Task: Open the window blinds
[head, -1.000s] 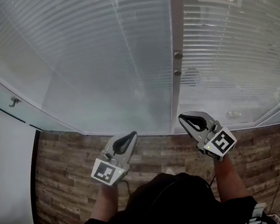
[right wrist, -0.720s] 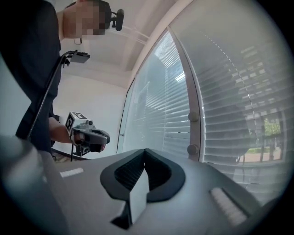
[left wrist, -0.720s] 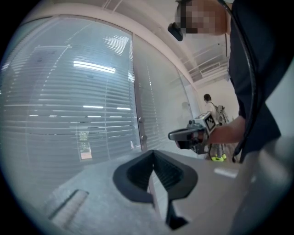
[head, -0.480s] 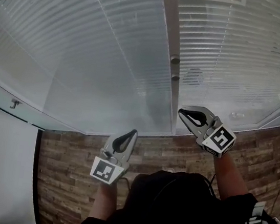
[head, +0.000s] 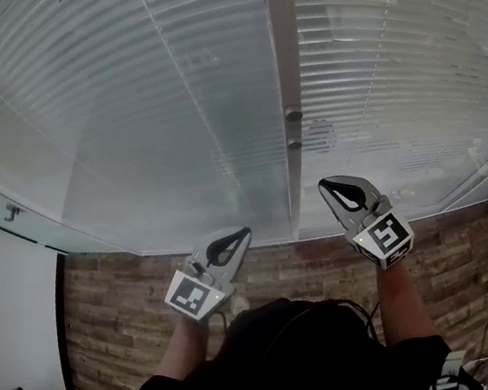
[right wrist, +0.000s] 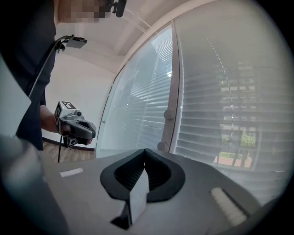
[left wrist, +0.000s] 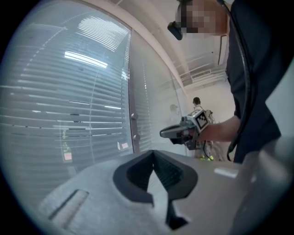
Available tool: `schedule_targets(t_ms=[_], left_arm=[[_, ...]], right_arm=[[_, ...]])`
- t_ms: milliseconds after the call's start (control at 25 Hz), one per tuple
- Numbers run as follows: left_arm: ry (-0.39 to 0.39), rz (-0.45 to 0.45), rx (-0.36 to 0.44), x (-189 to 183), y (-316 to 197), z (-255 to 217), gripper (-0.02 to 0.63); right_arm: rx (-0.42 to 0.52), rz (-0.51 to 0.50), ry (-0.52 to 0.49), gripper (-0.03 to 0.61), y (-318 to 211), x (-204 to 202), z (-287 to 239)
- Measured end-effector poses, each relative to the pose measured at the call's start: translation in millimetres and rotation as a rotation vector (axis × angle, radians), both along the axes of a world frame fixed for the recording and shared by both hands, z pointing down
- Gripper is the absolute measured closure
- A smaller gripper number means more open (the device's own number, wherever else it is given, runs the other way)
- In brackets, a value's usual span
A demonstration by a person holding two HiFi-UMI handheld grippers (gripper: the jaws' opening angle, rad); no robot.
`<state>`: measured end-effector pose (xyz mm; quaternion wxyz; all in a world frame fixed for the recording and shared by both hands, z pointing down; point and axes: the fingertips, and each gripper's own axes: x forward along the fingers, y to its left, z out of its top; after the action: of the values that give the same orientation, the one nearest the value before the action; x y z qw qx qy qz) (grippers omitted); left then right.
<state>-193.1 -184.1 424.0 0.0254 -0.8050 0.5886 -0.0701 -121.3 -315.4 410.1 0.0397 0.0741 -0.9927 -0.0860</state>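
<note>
Approach step; blinds (head: 142, 85) across upper frame, untouched. Left gripper (head: 242, 233) lower centre, right gripper (head: 325, 187) right of centre: jaws closed, empty. Next: open right jaws, probably grasp knob (head: 292, 113) on centre post.

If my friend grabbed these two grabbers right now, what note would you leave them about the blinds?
Left gripper: shut and empty, held level, short of the window.
Right gripper: shut and empty, pointing toward the frame post.
Job's things: the blinds hang with slats down across both panes. Two round knobs sit on the post between the panes.
Done: nothing is touched yet.
Left to do: reach the knobs, which are probably the blind controls, and open the slats.
</note>
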Motion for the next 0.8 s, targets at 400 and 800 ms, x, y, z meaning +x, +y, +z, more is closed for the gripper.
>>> schedule_targets(t_ms=[400, 800], left_arm=[[0.007, 0.244, -0.032, -4, -14, -3, 0.609], [0.032, 0.316, -0.006, -21, -14, -5, 0.609]], right_arm=[[0.18, 0.244, 0.123, 0.485, -32, -25, -26], [0.49, 0.431, 0.298, 0.385, -54, -57, -80]])
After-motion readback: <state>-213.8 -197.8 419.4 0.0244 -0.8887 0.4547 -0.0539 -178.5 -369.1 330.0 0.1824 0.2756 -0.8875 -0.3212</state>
